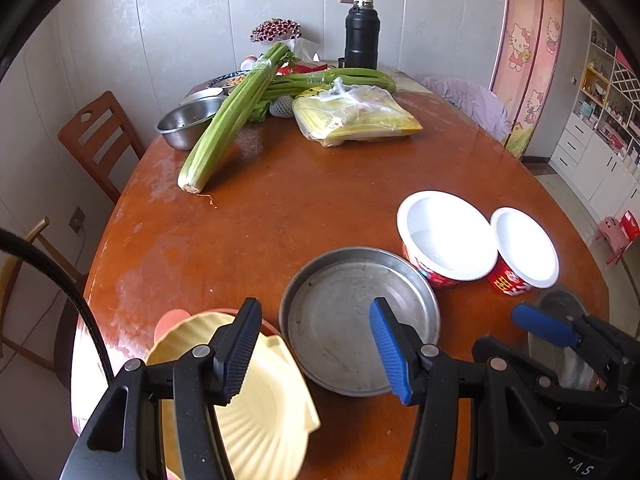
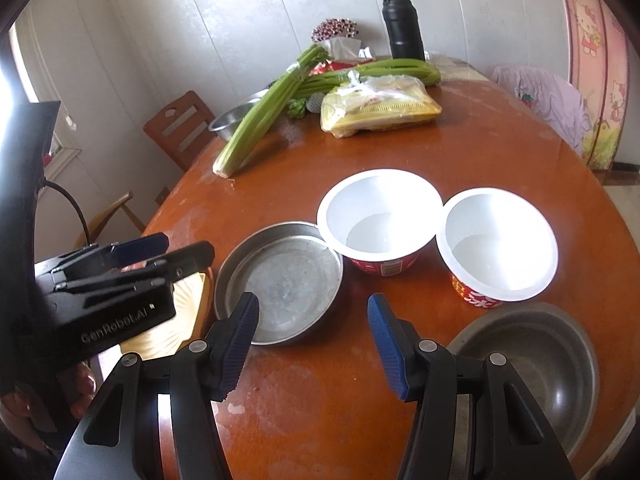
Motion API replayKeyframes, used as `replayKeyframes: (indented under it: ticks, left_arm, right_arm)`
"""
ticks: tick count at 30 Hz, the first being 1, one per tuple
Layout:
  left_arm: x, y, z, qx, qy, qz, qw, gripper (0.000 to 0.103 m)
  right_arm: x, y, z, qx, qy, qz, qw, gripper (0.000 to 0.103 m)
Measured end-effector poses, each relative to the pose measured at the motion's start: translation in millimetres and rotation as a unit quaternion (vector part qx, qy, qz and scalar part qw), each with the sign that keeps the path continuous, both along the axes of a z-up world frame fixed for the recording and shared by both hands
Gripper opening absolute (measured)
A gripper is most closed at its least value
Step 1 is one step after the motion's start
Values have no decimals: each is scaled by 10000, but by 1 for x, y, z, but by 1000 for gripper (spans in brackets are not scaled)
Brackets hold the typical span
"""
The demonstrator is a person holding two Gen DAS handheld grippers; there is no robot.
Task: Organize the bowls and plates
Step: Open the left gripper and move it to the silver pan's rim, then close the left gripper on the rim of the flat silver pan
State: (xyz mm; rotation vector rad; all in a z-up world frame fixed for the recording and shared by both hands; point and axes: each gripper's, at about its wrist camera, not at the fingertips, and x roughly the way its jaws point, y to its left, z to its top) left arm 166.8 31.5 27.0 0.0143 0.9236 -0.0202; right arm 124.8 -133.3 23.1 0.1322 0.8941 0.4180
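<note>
1. In the left wrist view we see our left gripper [image 1: 316, 356] low over the round wooden table [image 1: 280, 220], its jaws standing apart with nothing between the pads.
2. Under its left finger, at seven o'clock, sits the yellow scalloped plate [image 1: 260, 420]; just beside it, at six o'clock, lies the metal pan [image 1: 352, 320], which the blue right finger crosses in the picture.
3. At three o'clock two white paper bowls stand side by side, rims touching or nearly so (we cannot tell which): the large paper bowl [image 1: 448, 236] by the pan and the small paper bowl [image 1: 524, 248] beyond it.
4. At four o'clock our right gripper [image 1: 560, 332] shows only in part, above a steel bowl [image 1: 560, 304].
5. At eleven to twelve o'clock, well apart, lie celery [image 1: 228, 120], a plastic bag [image 1: 352, 116] and a black flask [image 1: 362, 36].
6. In the right wrist view the right gripper [image 2: 312, 348] is likewise open and empty above bare table.
7. The pan [image 2: 280, 276] is at eleven o'clock, the large paper bowl [image 2: 380, 220] at twelve, its rim overlapping the pan's edge, the small paper bowl [image 2: 496, 240] at two, and the steel bowl [image 2: 536, 360] at four
</note>
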Motion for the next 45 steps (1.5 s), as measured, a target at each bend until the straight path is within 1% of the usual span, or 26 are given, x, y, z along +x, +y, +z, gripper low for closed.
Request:
replayKeyframes:
  ticks: [4,8,9,13,19,27,33,35,37,39,40,45]
  left_arm:
    - [13,10,-1,-24,33,11,10000,56]
    - [27,15,-10,-103,227,-79,9997,56]
    - [32,16,-15,-120,338,-95,9993,56]
    - [43,11,-28,-60,538,-233,9983,56]
    - [55,9,-43,38,686,-287,9972,56]
    - [69,16,-57,66,833,-287,9961,56]
    - [73,19,-64,-30,952,-286,9950,56]
    - [74,19,-66,-86,969,-317,9947,54]
    - [75,20,-69,-165,1029,-343,9940,39]
    - [75,20,-72,-259,1065,-386,9932,32]
    - [74,20,-72,-233,1062,-369,9934,30]
    - [72,14,-72,-106,1042,-415,9936,30]
  right_arm:
    - [6,4,-6,-7,98,19,10000,58]
    - [10,8,-11,-37,175,84,9998,59]
    - [11,9,-13,-47,204,95,9997,58]
    - [16,13,-20,-86,331,111,9994,59]
    - [21,21,-28,-139,491,179,9985,59]
    - [31,29,-46,-305,789,96,9964,59]
    - [34,39,-51,-491,795,96,9956,59]
    - [35,42,-52,-562,781,93,9953,59]
    - [37,44,-56,-641,804,66,9947,59]
    - [40,45,-60,-721,889,40,9934,59]
    - [41,45,-62,-736,929,32,9929,59]
    - [41,48,-64,-773,876,55,9931,59]
